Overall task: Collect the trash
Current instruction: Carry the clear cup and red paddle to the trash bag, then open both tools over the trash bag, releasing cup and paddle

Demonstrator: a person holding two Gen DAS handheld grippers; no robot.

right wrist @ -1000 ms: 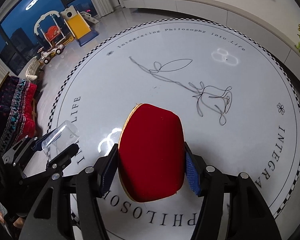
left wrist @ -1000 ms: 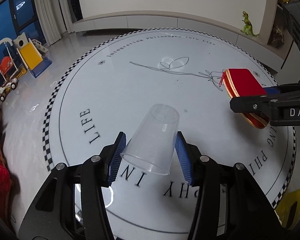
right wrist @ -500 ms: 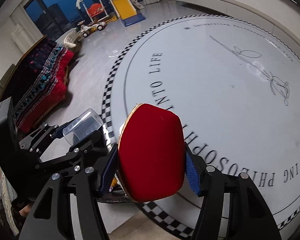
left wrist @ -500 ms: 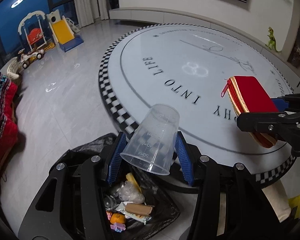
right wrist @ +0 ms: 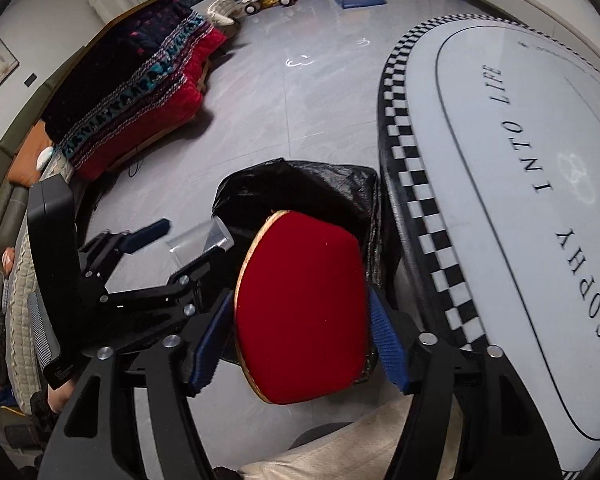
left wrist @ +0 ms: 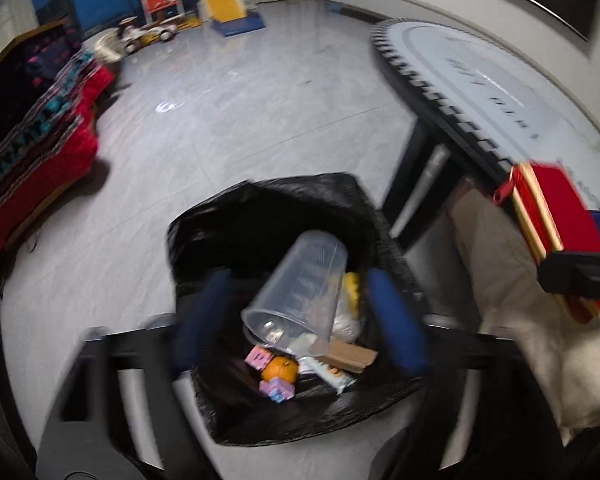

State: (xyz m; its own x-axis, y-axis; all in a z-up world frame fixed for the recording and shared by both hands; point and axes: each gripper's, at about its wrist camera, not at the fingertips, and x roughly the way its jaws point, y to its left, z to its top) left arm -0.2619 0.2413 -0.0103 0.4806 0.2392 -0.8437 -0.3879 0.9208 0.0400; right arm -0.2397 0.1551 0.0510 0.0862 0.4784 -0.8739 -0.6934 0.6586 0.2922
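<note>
With both sets of jaws opening, the left gripper clear of the clear cup and the right gripper clear of the red pouch, the pouch at frame centre could miss the black bin bag.

The round table reads "LIFE", "INTO" and part of "PHILOSOPHY".

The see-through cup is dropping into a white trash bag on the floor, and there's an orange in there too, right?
Not quite: the trash bag is black, not white. The left wrist view shows the clear cup over it, free between the opening jaws, and an orange among the rubbish inside.
</note>
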